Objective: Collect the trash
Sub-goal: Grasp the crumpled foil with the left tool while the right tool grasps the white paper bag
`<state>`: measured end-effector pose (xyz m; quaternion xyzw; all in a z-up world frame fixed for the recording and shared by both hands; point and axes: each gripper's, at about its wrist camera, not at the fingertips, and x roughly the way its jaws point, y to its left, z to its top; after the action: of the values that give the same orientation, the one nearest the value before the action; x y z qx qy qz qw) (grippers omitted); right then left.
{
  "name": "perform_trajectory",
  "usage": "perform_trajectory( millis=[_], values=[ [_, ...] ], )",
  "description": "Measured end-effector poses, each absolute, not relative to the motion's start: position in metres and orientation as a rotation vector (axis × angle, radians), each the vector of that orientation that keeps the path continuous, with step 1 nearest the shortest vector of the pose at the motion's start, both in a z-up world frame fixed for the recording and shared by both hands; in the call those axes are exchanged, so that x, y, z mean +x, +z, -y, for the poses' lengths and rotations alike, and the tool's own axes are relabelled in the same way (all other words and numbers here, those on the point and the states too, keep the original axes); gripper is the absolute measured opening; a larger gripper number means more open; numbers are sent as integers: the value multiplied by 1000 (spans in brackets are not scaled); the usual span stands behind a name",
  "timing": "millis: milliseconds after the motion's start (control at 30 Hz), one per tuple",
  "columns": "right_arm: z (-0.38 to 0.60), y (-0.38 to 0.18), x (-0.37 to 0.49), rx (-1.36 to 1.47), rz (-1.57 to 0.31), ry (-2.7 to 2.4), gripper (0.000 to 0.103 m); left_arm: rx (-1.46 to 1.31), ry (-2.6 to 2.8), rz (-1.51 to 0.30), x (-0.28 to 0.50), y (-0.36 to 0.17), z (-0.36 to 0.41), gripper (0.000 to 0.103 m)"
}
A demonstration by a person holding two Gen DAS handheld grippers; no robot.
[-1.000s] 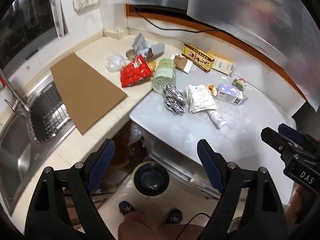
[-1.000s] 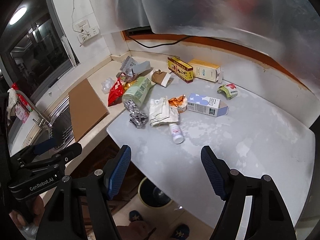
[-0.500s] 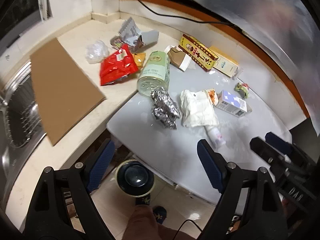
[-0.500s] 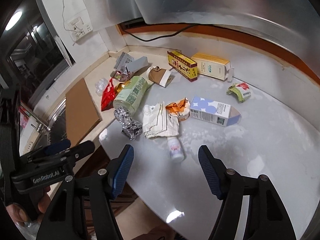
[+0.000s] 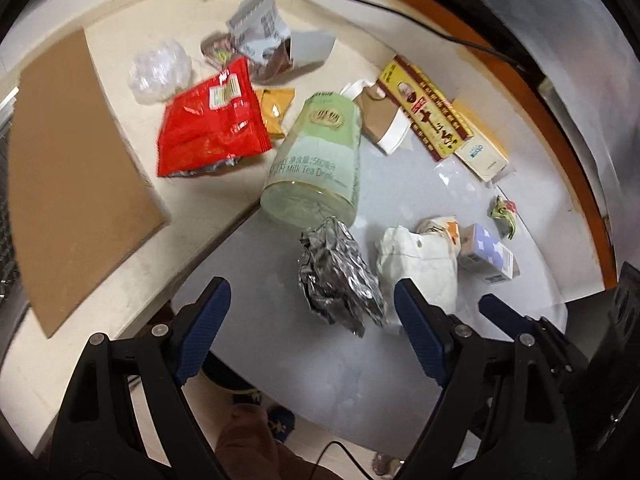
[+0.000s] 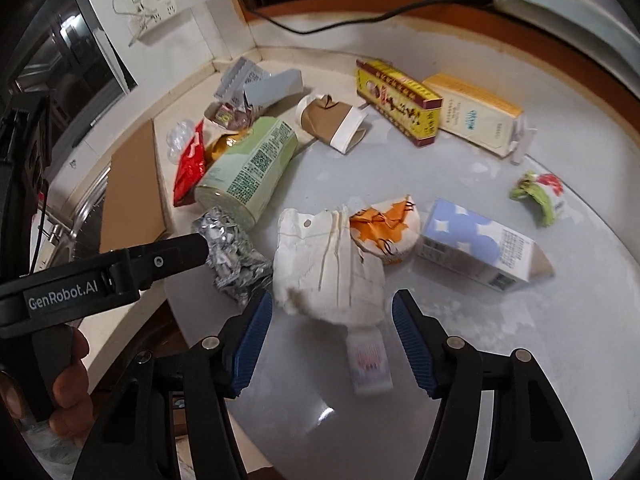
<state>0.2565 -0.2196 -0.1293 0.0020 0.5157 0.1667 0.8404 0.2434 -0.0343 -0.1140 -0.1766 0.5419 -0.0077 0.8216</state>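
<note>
From the left wrist view, my left gripper [image 5: 310,328] is spread wide with nothing pinched. The crumpled foil wad [image 5: 338,280] lies on the grey table [image 5: 320,372] just ahead, between the pads. I judge it light and springy, likely to crush, so I would bite across its bulky middle. Beyond it lies the tipped green milk tea can [image 5: 316,160]; whether anything is in it I cannot tell.

From the right wrist view, my right gripper [image 6: 332,340] has just been closing but its pads touch nothing. The white paper bag [image 6: 328,264] lies just ahead of the pads, soft and floppy I think, best gathered at a fold. The small white bottle [image 6: 368,364] lies between the pads, probably light but smooth enough to slip. The blue carton [image 6: 480,244], farther right, has one end flap torn open; its contents are hidden.
</note>
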Motion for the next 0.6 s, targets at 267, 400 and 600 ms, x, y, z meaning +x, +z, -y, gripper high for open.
perform_trajectory(
  millis=[267,400,600],
  values=[
    [201,-155,281,-56,-1124,371,65,-431,-87,-1210,267,-141,35,78],
    [192,-155,280,-92,-1090,409,52,-454,-146,-1205,271,-140,40,61],
    [191,-147,271,-95,-1057,435,36,-457,-196,-1186,270,-138,46,48]
  ],
)
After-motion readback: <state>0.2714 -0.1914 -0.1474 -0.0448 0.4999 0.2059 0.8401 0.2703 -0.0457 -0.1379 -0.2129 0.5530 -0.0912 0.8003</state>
